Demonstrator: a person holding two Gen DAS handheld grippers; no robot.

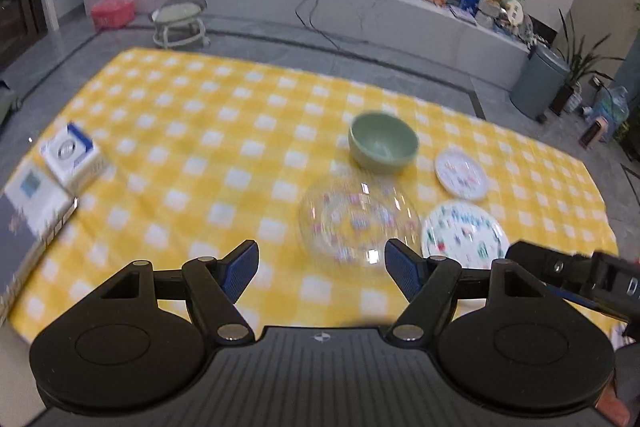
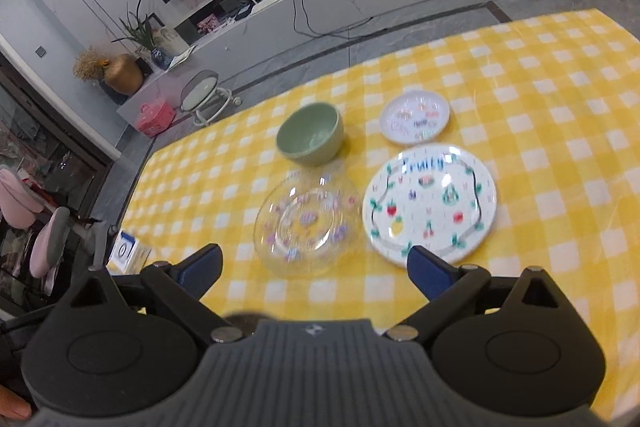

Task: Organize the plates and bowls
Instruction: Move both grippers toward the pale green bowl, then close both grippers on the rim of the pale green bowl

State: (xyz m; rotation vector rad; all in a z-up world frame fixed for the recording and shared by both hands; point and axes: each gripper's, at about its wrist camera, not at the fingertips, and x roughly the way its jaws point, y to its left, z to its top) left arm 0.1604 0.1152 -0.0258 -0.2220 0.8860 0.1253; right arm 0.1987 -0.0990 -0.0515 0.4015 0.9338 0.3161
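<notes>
My left tool [image 1: 322, 263] stands wide, nothing between its ribbed blue pads, and my right tool [image 2: 314, 265] is just as wide and empty. Both hang over the bench [image 1: 192, 131], which wears a yellow and white checked cloth. At the centre of the left view sits a clear glass plate [image 1: 358, 223], round and shallow, with small coloured marks. Just above it in the frame stands a smooth pale green bowl [image 1: 383, 143], deep and upright. To the right lie two flat white plates: a small plate [image 1: 461, 173] with faint prints, and below it a large plate [image 2: 430, 209] with fruit pictures. Small white boxes [image 1: 72, 157] rest at the left edge.
</notes>
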